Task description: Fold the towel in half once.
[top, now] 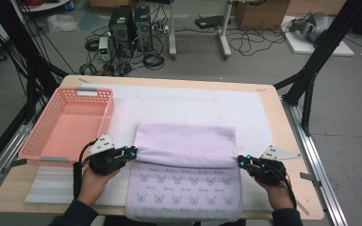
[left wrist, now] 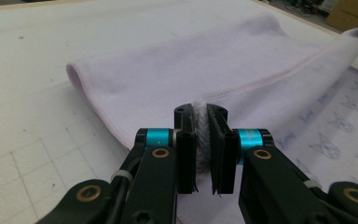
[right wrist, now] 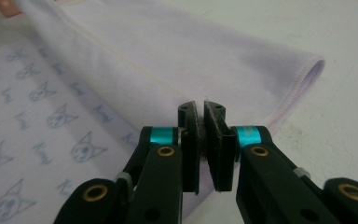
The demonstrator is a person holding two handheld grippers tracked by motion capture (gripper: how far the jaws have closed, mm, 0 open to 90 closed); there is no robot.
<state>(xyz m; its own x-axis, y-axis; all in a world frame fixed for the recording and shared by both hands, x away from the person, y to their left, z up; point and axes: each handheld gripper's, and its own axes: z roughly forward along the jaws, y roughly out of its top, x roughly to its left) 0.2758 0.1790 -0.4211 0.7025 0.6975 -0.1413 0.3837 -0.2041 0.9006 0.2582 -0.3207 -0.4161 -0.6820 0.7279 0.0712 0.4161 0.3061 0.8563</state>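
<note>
A pale lilac towel (top: 184, 141) printed with small cat faces lies on the white mat, its far half folded back over the near half. My left gripper (top: 133, 151) is shut on the folded edge's left corner; in the left gripper view (left wrist: 201, 109) the cloth (left wrist: 182, 74) is pinched between the two black jaws. My right gripper (top: 240, 161) is shut on the right corner, and the right gripper view (right wrist: 200, 108) shows the towel (right wrist: 168, 51) clamped in the same way. The held edge hangs just above the printed lower layer (top: 184, 186).
A pink plastic basket (top: 106, 110) stands empty at the left of the table. A white gridded mat (top: 188, 106) covers the wooden tabletop (top: 283, 127). The towel's near end hangs over the table's front edge. Computers and cables lie on the floor beyond.
</note>
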